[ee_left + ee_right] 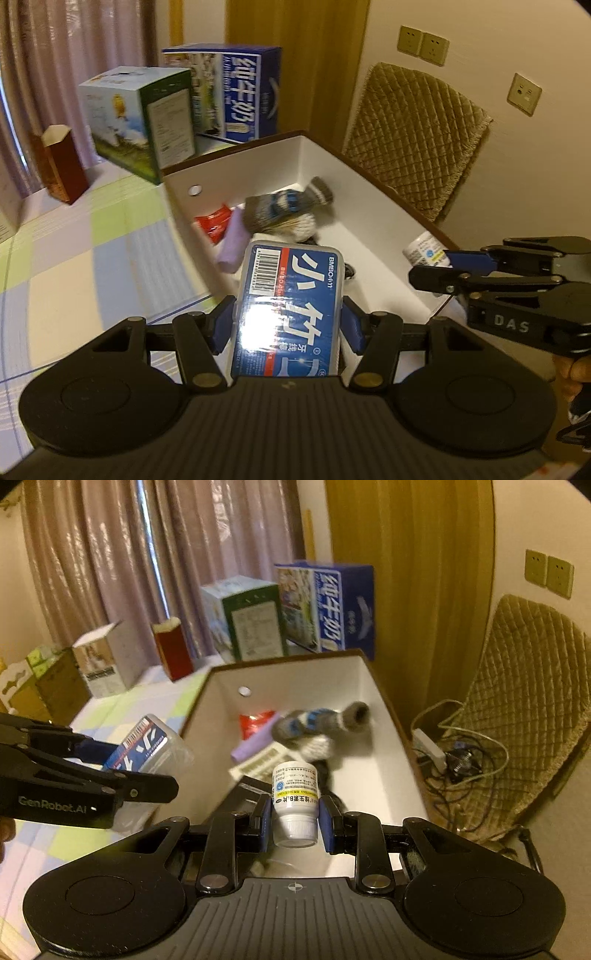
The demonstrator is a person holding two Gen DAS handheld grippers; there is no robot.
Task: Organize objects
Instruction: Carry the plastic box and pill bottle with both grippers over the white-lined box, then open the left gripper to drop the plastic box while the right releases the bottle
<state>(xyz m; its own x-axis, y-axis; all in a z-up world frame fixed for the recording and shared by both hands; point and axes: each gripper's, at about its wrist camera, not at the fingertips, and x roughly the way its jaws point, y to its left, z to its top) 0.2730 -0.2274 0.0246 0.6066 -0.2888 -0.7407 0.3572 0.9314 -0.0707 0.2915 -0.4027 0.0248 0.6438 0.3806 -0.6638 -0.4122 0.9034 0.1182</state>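
My left gripper [286,325] is shut on a clear plastic floss-pick case with a blue label [288,306], held over the near edge of a white storage box [332,155]. The same case [147,744] shows at the left in the right wrist view. My right gripper [294,819] is shut on a small white pill bottle [295,801], cap toward the camera, above the box [295,672]. That bottle [426,253] also shows at the right in the left wrist view. Inside the box lie grey-and-blue socks [317,720], a red packet [255,722] and a lilac tube [253,746].
Cartons stand behind the box: a blue milk carton [240,92], a green-and-white carton [144,118] and a red hexagonal box [61,166]. A checked cloth [92,251] covers the table. A quilted chair [528,698] and a power strip with cables [443,757] sit to the right.
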